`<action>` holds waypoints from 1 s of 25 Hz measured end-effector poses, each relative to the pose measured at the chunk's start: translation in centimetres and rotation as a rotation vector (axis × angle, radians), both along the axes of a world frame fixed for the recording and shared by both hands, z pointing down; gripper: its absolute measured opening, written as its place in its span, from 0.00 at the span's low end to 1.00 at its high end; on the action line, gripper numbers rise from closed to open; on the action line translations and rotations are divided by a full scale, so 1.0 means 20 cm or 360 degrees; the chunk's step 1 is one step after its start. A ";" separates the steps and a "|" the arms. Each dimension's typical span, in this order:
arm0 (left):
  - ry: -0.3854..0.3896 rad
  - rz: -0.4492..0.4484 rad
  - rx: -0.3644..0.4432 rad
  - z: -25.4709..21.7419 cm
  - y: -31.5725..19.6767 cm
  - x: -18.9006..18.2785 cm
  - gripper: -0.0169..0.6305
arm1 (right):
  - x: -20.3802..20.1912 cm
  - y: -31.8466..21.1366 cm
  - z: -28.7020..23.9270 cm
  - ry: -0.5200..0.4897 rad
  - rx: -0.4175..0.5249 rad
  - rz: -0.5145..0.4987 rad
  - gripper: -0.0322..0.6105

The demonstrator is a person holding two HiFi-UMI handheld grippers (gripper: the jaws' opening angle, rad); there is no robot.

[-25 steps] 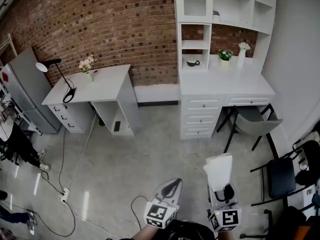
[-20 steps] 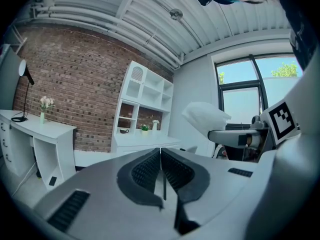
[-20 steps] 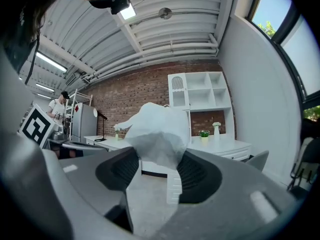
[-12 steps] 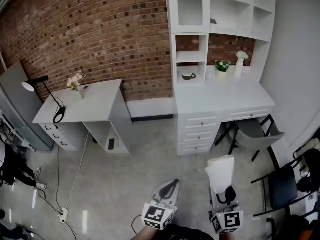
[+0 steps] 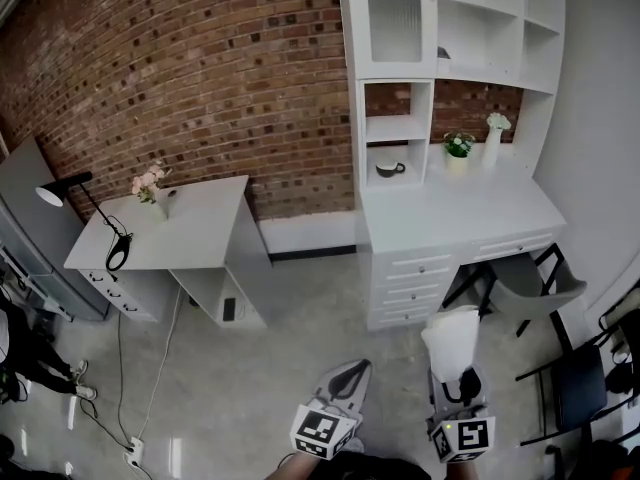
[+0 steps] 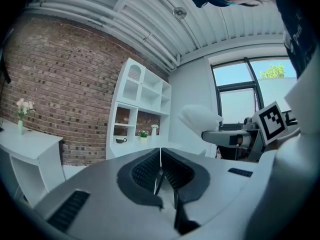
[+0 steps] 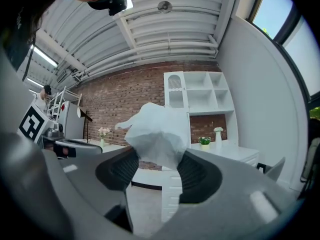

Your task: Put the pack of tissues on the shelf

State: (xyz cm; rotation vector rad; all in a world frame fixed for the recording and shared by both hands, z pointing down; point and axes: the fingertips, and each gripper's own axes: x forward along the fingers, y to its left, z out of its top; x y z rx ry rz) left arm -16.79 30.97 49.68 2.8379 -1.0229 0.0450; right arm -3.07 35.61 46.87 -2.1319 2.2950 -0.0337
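The pack of tissues (image 5: 450,340) sits clamped in our right claw (image 5: 457,376), low in the frame, well apart from the shelf (image 5: 394,128) above the desk (image 5: 455,213). We should grip firmly and come in level toward a bare compartment. Our left claw (image 5: 347,376) is pressed together, empty. The right gripper view shows pads (image 7: 120,169) squeezing the soft pack; the head view shows the floor (image 5: 290,338) between.

Mug (image 5: 388,169) crowds lowest shelf cubby (image 5: 410,153); floor (image 5: 300,318) open.
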 end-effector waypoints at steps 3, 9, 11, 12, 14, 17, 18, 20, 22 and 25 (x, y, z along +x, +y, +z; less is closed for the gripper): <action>-0.0001 0.0025 -0.0023 0.01 -0.07 -0.01 0.04 | -0.05 -0.10 0.00 0.0030 -0.0012 -0.0026 0.42; 0.0001 0.0037 -0.0022 0.01 -0.13 -0.02 0.04 | -0.07 -0.17 0.02 0.0010 -0.0052 -0.0019 0.42; 0.0007 0.0044 -0.0028 0.01 -0.14 -0.02 0.04 | -0.06 -0.18 0.04 -0.0009 -0.0065 -0.0010 0.42; 0.0010 0.0044 -0.0035 0.01 -0.15 -0.02 0.04 | -0.06 -0.18 0.06 -0.0023 -0.0072 -0.0007 0.42; 0.0018 0.0029 -0.0050 0.03 -0.17 -0.02 0.04 | -0.05 -0.19 0.08 -0.0029 -0.0097 -0.0002 0.42; 0.0017 0.0005 -0.0080 0.06 -0.20 -0.01 0.04 | -0.04 -0.21 0.12 0.0069 -0.0143 -0.0004 0.42; 0.0012 0.0013 -0.0092 0.07 -0.21 0.00 0.04 | -0.03 -0.22 0.13 0.0095 -0.0160 -0.0007 0.42; 0.0002 0.0049 -0.0105 0.08 -0.23 0.05 0.04 | 0.00 -0.25 0.15 0.0089 -0.0164 -0.0007 0.42; -0.0005 0.0061 -0.0084 0.08 -0.25 0.09 0.04 | 0.04 -0.29 0.13 0.0061 -0.0133 0.0008 0.42; 0.0009 0.0021 -0.0061 0.06 -0.32 0.14 0.04 | 0.11 -0.36 0.15 0.0046 -0.0151 -0.0006 0.42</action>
